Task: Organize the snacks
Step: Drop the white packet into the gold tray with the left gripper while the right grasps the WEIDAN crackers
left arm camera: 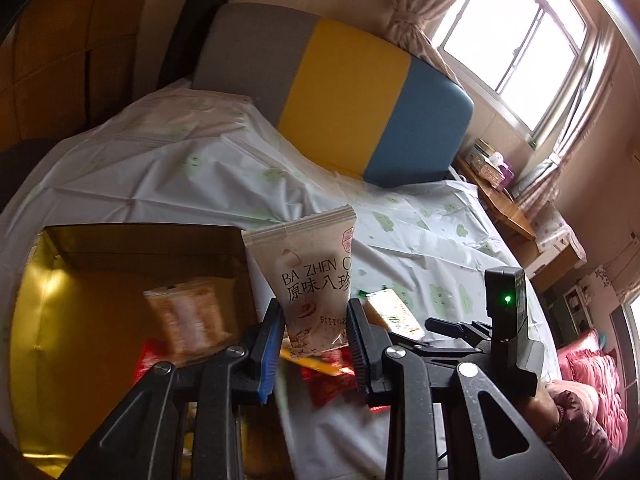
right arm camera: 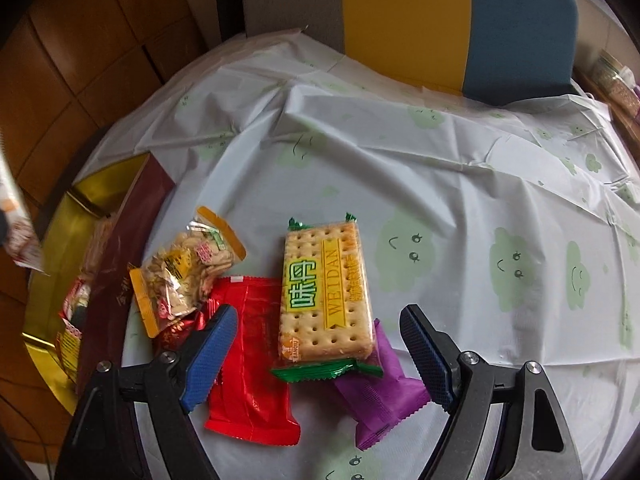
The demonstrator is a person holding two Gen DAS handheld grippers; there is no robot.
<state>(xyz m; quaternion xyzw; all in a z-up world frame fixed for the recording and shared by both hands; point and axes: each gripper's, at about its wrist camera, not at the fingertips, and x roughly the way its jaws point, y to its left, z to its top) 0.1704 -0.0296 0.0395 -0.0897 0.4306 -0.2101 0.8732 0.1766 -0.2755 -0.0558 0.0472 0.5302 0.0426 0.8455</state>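
The left tongs [left arm camera: 314,330] are gripping a white snack packet [left arm camera: 310,276] upright at frame centre, probably heading for the gold box [left arm camera: 60,300] at lower left. The right tongs [right arm camera: 318,354] are gaping wide over the cracker pack [right arm camera: 326,290] lying on the table [right arm camera: 440,200], apparently lining up to straddle it.

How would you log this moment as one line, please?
left tongs: shut on white packet | right tongs: open over crackers | box: holds snacks
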